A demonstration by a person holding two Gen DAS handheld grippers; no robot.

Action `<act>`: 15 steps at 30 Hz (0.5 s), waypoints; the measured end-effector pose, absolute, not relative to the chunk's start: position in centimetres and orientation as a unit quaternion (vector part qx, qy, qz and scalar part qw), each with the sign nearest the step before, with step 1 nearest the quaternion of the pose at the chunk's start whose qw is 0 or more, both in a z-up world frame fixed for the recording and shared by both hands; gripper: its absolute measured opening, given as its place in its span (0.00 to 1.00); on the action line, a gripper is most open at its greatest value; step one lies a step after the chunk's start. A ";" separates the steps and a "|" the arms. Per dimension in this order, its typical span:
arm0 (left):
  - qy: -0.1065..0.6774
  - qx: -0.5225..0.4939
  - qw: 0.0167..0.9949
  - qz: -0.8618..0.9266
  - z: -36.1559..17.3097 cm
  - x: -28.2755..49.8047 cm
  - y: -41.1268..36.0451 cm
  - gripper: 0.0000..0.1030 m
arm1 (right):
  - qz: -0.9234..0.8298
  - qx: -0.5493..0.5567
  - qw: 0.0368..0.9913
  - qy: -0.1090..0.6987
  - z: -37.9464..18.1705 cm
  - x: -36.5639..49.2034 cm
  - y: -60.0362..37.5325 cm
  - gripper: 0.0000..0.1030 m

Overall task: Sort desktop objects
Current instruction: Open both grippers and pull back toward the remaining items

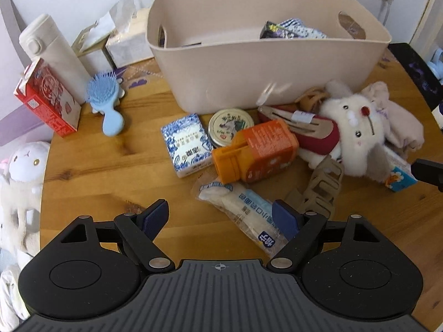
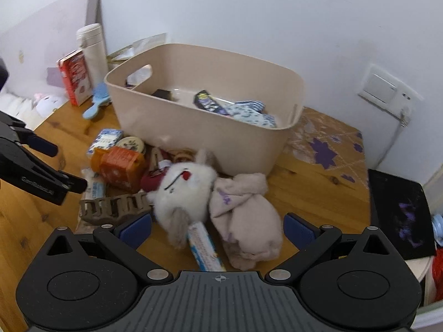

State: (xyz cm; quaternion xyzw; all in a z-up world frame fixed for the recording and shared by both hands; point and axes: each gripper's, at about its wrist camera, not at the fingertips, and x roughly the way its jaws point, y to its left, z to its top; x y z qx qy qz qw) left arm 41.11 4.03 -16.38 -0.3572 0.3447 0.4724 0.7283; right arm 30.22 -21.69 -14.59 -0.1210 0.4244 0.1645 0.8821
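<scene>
Print on the packages (image 1: 243, 210) is too blurred to read.

Surface: round-edged wooden table (image 1: 91, 166), knotty pine grain. Beige plastic bin (image 1: 249, 69) stands at the back. Left of it: white flask (image 1: 52, 55), red carton (image 1: 44, 99), blue hairbrush (image 1: 106, 102), tissue boxes (image 1: 121, 41). In front of the bin, a touching cluster: blue-and-white box (image 1: 185, 144), round tin (image 1: 229, 126), orange pack (image 1: 257, 152), wrapped packet (image 1: 243, 213), tan hair claw (image 1: 318, 191), white plush (image 1: 354, 132), beige cloth (image 2: 246, 215). Patterned mat (image 2: 324, 144) lies at right.
</scene>
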 end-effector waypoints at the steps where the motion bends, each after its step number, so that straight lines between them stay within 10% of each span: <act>1: 0.346 -0.361 0.726 0.473 -16.6 41.1 4.1 0.81 | 0.171 -0.129 0.880 0.423 -14.7 30.4 -21.4 0.97; 15: 0.330 -0.431 0.699 0.466 -18.9 41.1 5.9 0.81 | 0.229 -0.179 0.856 0.427 -17.0 33.2 -18.5 0.80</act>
